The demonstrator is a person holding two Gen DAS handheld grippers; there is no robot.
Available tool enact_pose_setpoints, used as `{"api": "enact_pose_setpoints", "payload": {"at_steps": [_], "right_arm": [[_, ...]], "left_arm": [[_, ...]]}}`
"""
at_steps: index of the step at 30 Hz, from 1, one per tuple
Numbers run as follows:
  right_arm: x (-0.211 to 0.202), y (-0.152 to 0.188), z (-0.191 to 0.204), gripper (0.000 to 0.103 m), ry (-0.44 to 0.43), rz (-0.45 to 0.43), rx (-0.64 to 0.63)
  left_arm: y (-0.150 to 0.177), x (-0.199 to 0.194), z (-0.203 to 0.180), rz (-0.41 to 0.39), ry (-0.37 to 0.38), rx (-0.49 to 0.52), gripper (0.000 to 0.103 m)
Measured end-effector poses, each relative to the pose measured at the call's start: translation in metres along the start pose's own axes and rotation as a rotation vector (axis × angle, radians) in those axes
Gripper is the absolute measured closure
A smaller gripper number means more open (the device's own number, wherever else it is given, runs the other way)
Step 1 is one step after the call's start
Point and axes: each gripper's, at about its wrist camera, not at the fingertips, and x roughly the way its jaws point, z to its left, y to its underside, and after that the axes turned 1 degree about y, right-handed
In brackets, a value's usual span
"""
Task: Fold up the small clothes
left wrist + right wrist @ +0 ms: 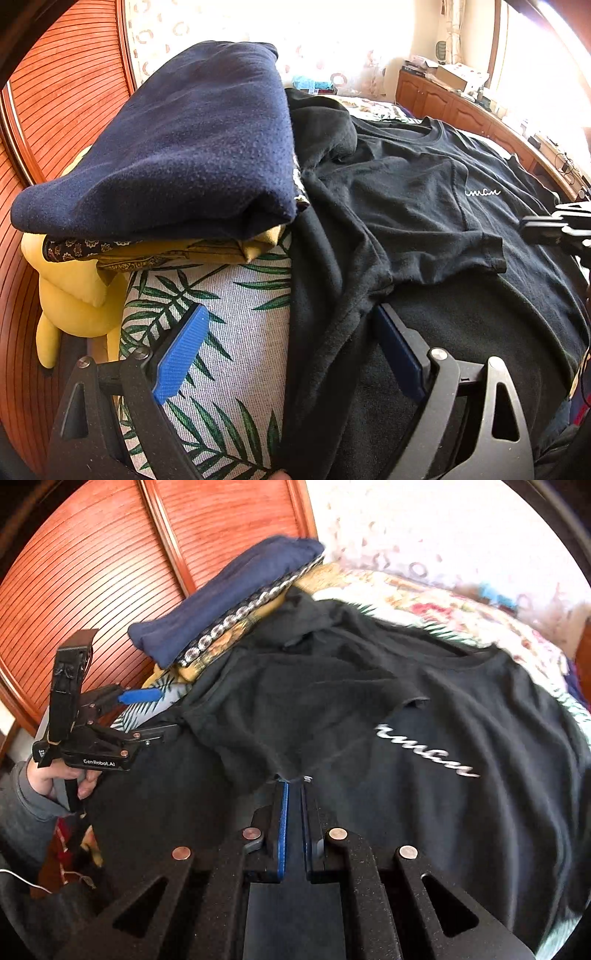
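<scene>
Two tools are at work on one black T-shirt (424,192) spread over the bed (236,295), near its left edge. We find the left tool (291,332) released, fingers wide astride the shirt's side edge. We find the right tool (293,781) clenched on a fold of the shirt. Folded clothes (177,147) sit stacked beside it.

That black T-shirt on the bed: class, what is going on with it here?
A person with a handheld gripper in each hand is folding the black T-shirt on a leaf-print bed cover. One sleeve is already folded in over the chest. The right gripper is shut, pinching cloth by that sleeve. The left gripper is open, straddling the shirt's side edge. A pile of folded clothes lies beside it.
</scene>
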Motion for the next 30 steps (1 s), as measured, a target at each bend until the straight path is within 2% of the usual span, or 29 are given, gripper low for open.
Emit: {"api": "enact_pose_setpoints", "payload": {"at_steps": [3, 6, 7, 8, 12, 15, 22, 25, 30], "right_arm": [[-0.017, 0.008, -0.011, 0.086, 0.071, -0.067, 0.026], [-0.038, 0.02, -0.031, 0.06, 0.13, -0.124, 0.06], [-0.045, 0.026, -0.04, 0.048, 0.141, -0.134, 0.078], [-0.047, 0.029, -0.044, 0.046, 0.152, -0.142, 0.092], [-0.072, 0.051, -0.076, 0.046, 0.235, -0.167, 0.161], [-0.087, 0.065, -0.103, 0.046, 0.285, -0.19, 0.223], [-0.125, 0.094, -0.158, 0.046, 0.405, -0.226, 0.331], [-0.137, 0.114, -0.18, 0.046, 0.425, -0.218, 0.388], [-0.148, 0.122, -0.204, 0.046, 0.448, -0.206, 0.47]], "left_arm": [[0.001, -0.004, 0.001, 0.001, -0.034, -0.002, 0.013], [0.003, -0.019, 0.003, -0.043, -0.061, -0.006, 0.013], [0.003, -0.026, 0.002, -0.066, -0.058, -0.012, 0.013], [0.002, -0.033, 0.002, -0.084, -0.053, -0.017, 0.013], [-0.012, -0.054, -0.01, -0.132, -0.048, -0.01, 0.013], [-0.029, -0.056, -0.03, -0.147, -0.007, 0.015, 0.013], [-0.061, -0.022, -0.097, -0.137, 0.062, 0.116, 0.013], [-0.071, -0.004, -0.124, -0.118, 0.093, 0.16, 0.013], [-0.078, 0.019, -0.157, -0.075, 0.134, 0.213, 0.013]]}}
